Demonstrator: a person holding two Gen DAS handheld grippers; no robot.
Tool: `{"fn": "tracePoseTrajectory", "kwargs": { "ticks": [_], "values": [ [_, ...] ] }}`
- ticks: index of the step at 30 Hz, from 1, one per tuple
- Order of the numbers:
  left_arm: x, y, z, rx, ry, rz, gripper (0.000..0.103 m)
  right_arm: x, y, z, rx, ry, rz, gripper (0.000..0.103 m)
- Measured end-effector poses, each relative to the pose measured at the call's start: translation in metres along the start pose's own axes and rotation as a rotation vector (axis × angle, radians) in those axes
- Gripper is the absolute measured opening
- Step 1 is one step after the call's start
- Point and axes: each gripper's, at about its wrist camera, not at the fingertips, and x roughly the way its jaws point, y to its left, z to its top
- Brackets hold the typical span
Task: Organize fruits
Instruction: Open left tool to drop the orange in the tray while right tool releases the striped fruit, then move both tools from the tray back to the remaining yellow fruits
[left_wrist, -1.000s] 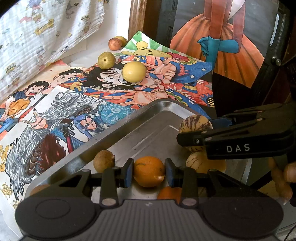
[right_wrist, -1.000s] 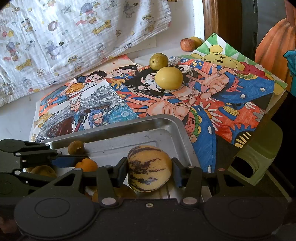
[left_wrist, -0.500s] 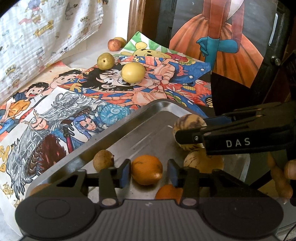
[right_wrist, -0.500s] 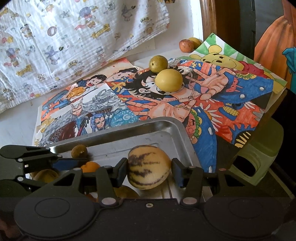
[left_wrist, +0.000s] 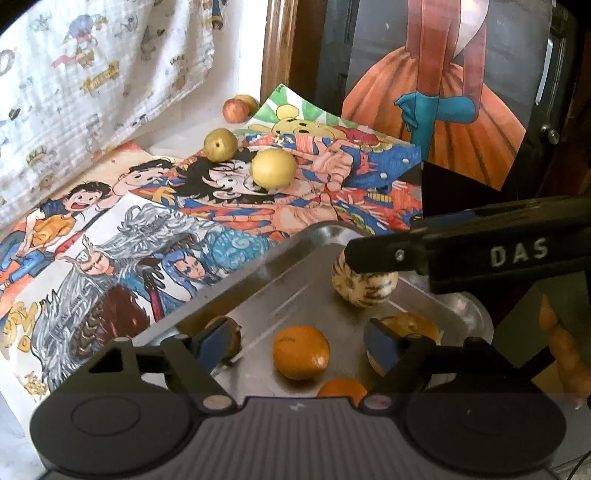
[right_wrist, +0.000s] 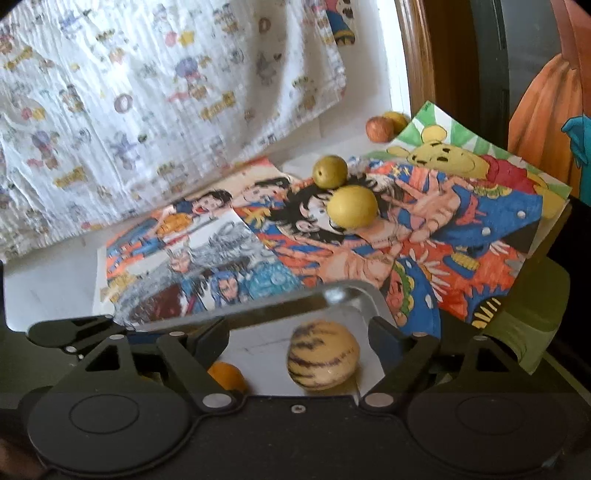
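A metal tray (left_wrist: 258, 273) holds an orange (left_wrist: 301, 352), a second orange (left_wrist: 341, 391), a small brown fruit (left_wrist: 232, 328), a tan fruit (left_wrist: 410, 328) and a striped melon (left_wrist: 364, 288). My left gripper (left_wrist: 299, 341) stands open over the tray, the orange lying loose between its fingers. My right gripper (right_wrist: 299, 339) is open too, with the striped melon (right_wrist: 323, 360) resting free on the tray (right_wrist: 343, 295) between its fingers. On the drawings farther back lie a yellow fruit (left_wrist: 273, 168), a greenish fruit (left_wrist: 220, 144) and a reddish fruit (left_wrist: 235, 110).
Colourful cartoon drawings (left_wrist: 147, 229) cover the table beyond the tray. A printed white cloth (right_wrist: 147, 92) hangs at the back left. A large painted picture (left_wrist: 443, 92) stands at the right. A green stool (right_wrist: 528, 325) sits below the table edge.
Both grippers have opened. The left one let go of the orange and the right one let go of the striped melon; both fruits now rest on the tray.
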Motion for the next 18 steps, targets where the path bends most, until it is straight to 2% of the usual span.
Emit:
{"fn": "tracePoseTrajectory", "kwargs": {
  "ticks": [2,3,6,11,18],
  "values": [
    [-0.004,0.002,0.001,-0.006,-0.01,-0.001,0.089,-0.008,0.003,0.004,0.01,-0.023,0.01,0.101],
    [-0.006,0.003,0.002,-0.009,-0.016,-0.001,0.092,-0.012,0.005,0.005,0.013,-0.039,0.016,0.102],
    [-0.014,0.007,0.005,-0.031,-0.045,-0.007,0.102,-0.025,0.011,0.011,0.022,-0.075,0.03,0.102],
    [-0.029,0.014,0.013,-0.069,-0.079,-0.001,0.102,-0.051,0.021,0.019,0.031,-0.142,0.052,0.102],
    [-0.053,0.016,0.018,-0.066,-0.13,0.029,0.102,-0.088,0.035,0.025,0.012,-0.219,0.057,0.102]
  ]
}}
